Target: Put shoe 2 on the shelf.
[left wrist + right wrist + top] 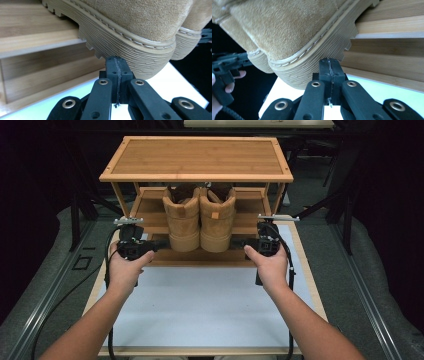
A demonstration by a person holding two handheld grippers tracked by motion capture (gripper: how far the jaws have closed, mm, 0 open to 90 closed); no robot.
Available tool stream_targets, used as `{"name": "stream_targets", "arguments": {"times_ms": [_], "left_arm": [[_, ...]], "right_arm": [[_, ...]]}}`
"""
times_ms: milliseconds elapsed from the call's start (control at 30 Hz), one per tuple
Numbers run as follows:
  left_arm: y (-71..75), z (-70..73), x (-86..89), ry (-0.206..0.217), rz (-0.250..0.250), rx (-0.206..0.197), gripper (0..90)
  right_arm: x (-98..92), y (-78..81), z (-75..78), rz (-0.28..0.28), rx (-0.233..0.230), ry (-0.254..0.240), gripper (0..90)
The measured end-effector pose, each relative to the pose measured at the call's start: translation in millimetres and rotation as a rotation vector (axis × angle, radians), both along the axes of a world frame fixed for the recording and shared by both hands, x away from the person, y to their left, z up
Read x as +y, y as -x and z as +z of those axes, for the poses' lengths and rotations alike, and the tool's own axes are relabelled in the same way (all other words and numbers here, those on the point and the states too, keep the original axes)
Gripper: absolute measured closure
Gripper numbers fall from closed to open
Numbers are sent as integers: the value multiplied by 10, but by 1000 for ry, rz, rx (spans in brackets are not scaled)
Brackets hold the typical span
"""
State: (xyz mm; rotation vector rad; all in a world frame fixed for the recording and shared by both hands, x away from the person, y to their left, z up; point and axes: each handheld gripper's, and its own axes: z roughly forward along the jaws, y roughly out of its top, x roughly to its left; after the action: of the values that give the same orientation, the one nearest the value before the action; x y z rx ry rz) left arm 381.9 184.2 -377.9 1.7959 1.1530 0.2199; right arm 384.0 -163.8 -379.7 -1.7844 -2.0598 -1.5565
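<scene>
From the high view, a pair of tan suede boots sits heels-out on the lower shelf of a bamboo shoe rack, with the left gripper just to the outside of the left boot's heel and the right gripper just to the outside of the right boot's heel, each pointing inward at the sole. The white mat behind both grippers, toward the person, is bare, so there is open room to draw back, while the rack's top deck overhangs above and its slanted legs stand to the outer side of each hand. In the left gripper view, the jaws are pressed together with nothing between them, their tips touching or just under the ribbed sole of the left boot near its heel; the shelf's front edge lies off to one side of the jaws. In the right gripper view, the jaws are likewise closed on nothing, tips against the ribbed sole of the right boot (the other gripper shows farther off, past the heels). My worry is that closed tips pushing on a curved heel could slip off the ribs or tip one boot, since neither is clamped, and uneven pressure could skew the pair on the shelf edge.
</scene>
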Motion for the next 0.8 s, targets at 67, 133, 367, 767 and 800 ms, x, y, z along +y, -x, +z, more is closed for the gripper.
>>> {"name": "stream_targets", "arguments": {"times_ms": [67, 133, 367, 767, 800], "left_arm": [[-56, -20, -4, 18, 18, -2, 900], [-112, -29, -2, 31, 27, 3, 900], [-254, -33, -39, 42, 39, 14, 900], [-367, -61, -42, 38, 75, -5, 900], [-371, -62, -35, 43, 72, -2, 900]], "right_arm": [[-5, -67, -27, -11, 4, -23, 900], [-7, -125, -36, -15, 7, -41, 900], [-7, -281, -34, -51, 20, -40, 900], [46, -403, -46, -72, 9, -29, 900], [43, -410, -47, -72, 11, -31, 900]]}}
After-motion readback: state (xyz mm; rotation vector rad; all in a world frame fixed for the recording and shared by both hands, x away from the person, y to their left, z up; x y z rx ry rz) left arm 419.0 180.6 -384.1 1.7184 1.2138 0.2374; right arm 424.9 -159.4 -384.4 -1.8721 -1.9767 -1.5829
